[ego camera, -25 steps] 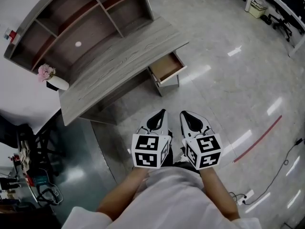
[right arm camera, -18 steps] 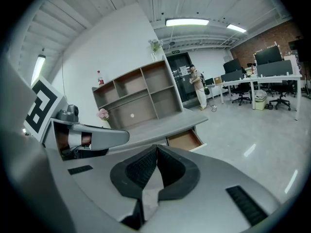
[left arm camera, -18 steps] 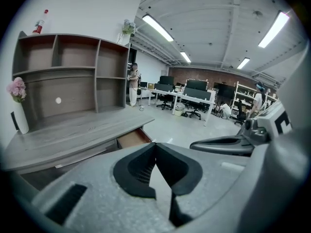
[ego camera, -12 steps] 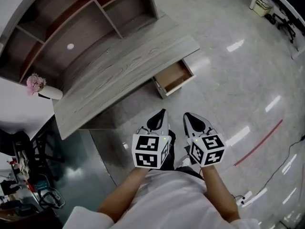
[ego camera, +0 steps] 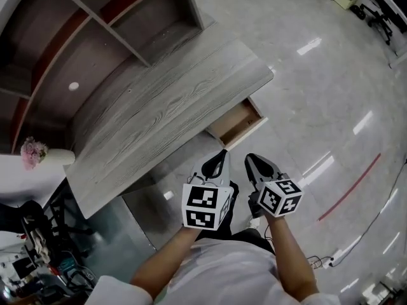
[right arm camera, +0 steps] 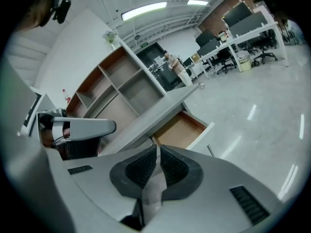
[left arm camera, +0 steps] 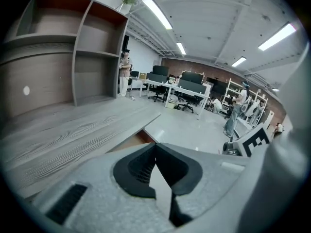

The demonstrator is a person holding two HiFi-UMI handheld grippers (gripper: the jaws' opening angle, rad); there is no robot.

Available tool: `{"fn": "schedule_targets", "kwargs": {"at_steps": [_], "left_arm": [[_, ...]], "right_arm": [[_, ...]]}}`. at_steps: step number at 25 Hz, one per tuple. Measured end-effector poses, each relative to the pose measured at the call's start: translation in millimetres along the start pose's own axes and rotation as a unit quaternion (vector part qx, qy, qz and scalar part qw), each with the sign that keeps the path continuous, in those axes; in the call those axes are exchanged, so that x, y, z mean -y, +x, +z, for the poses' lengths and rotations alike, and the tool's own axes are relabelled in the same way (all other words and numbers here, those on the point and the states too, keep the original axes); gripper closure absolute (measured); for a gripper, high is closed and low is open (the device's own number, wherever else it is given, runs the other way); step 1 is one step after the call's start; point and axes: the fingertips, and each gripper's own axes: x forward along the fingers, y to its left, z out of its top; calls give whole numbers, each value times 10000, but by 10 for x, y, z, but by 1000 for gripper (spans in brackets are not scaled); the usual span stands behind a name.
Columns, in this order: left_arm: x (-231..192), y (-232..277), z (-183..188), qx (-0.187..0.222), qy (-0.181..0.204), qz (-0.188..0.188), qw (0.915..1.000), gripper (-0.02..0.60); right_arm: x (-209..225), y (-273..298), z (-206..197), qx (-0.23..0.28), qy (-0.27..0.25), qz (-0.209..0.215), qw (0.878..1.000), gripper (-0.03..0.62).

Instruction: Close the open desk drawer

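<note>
Place: I'm in an open-plan office.
Signs: rows of desks with monitors [left arm camera: 187,89] and swivel chairs [left arm camera: 157,95] beyond my surface [ego camera: 165,113]; ceiling strip lights [left arm camera: 158,12]; polished floor [ego camera: 331,88].

My right gripper [right arm camera: 157,152]: jaws together, nothing between them. Just beyond, open desk drawer [right arm camera: 181,129] sticking out from under grey desk [right arm camera: 160,111]. Shelf unit [right arm camera: 119,84] far behind it. Left gripper [right arm camera: 97,127] near left.
</note>
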Motion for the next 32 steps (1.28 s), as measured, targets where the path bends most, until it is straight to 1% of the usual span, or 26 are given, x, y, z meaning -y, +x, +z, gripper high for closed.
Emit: {"fn": "schedule_targets", "kwargs": {"at_steps": [6, 7, 9, 13, 17, 19, 21, 24, 27, 32], "left_arm": [[-203, 415, 15, -83, 64, -163, 9998, 578], [-223, 468, 10, -103, 93, -175, 9998, 578], [-254, 548, 3, -132, 136, -180, 9997, 578], [-286, 637, -29, -202, 188, -179, 9995, 577], [-311, 685, -92, -223, 110, -197, 9995, 578], [-327, 718, -124, -258, 91, -211, 9994, 578], [-348, 745, -147, -292, 121, -223, 9993, 578], [-361, 782, -164, -361, 324, -323, 9983, 577], [-396, 833, -128, -435, 406, -433, 9973, 578], [-420, 862, -76, -542, 436, -572, 9959, 578]], "right_arm": [[471, 427, -190, 124, 1044, -123, 9944, 589], [537, 483, -224, 141, 1219, -117, 9924, 577], [640, 582, -277, 189, 1566, -62, 9875, 482], [798, 755, -356, 342, 2180, -11, 9753, 429], [873, 924, -414, 503, 2909, 205, 9552, 382], [899, 1007, -411, 565, 3074, 306, 9494, 374], [910, 1097, -412, 533, 3133, 362, 9475, 368], [908, 1191, -421, 482, 3221, 373, 9447, 368], [976, 1207, -453, 449, 3406, 146, 9390, 382], [948, 1202, -407, 461, 3446, -67, 9376, 402]]}}
